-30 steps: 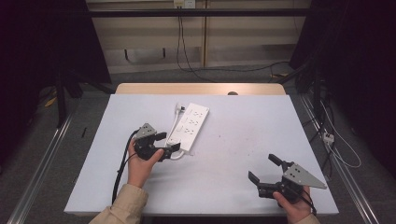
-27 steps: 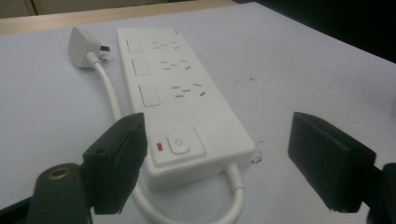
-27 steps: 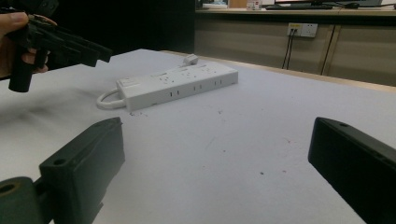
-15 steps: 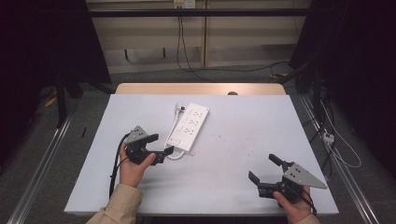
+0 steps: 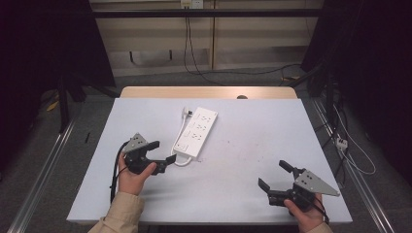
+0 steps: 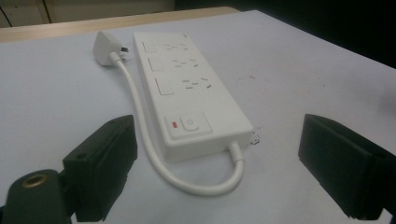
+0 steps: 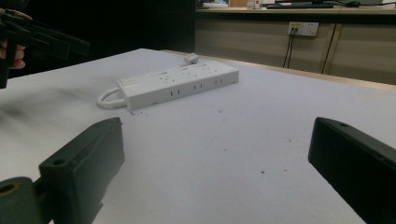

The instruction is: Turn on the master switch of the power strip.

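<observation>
A white power strip lies near the middle of the table, its red switch end towards me. Its white cable loops from that end, and its plug rests at the far end. My left gripper hovers just left of the switch end and points at it. Its jaws have just been opening and stand open with nothing between them. The left gripper view shows the strip a short way beyond the left gripper. My right gripper is open at the near right, with bare table between its jaws.
The white table top has a wooden strip along its far edge. Cables run over the floor behind and to the right. A wall socket is on the cabinet front beyond the table. In the right gripper view the left hand's gripper is at the upper left.
My left gripper has drawn back leftward from the switch end of the power strip, and its jaws have opened wider. The right gripper and the strip have stayed put.
</observation>
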Tool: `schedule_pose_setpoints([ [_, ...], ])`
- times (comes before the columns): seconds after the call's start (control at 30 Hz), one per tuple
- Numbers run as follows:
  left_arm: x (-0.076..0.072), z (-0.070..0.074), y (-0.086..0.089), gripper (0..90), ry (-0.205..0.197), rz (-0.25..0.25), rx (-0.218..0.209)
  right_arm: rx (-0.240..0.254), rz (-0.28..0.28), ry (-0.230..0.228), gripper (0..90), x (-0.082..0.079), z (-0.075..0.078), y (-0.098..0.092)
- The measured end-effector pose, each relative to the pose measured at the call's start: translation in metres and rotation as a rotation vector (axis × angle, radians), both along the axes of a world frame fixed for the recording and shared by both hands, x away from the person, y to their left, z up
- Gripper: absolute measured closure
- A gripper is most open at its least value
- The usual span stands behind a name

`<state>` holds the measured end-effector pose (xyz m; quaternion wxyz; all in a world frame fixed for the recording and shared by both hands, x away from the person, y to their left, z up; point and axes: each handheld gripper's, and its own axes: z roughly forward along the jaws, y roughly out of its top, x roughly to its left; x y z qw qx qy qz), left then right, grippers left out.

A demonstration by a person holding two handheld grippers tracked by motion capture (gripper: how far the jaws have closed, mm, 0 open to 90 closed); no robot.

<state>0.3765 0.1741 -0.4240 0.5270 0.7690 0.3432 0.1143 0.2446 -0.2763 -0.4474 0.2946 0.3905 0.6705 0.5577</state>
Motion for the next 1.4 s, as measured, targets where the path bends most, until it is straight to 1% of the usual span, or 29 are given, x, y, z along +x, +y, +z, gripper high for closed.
schedule_pose_setpoints([
  [0.4,-0.006,0.000,0.011,11.5,-0.008,0.001,0.012,0.001,0.000,0.003,3.3,0.000,0.000,0.000],
  [0.63,-0.008,-0.001,0.016,11.3,-0.005,-0.004,0.005,0.004,-0.001,0.003,3.3,0.000,0.000,0.000],
  [0.87,-0.012,-0.001,0.025,10.9,-0.013,-0.002,0.012,0.003,-0.002,0.001,3.2,0.000,0.000,0.000],
  [1.4,-0.019,-0.005,0.046,10.1,-0.007,0.022,0.012,0.003,-0.002,0.002,3.3,0.000,0.000,0.000],
])
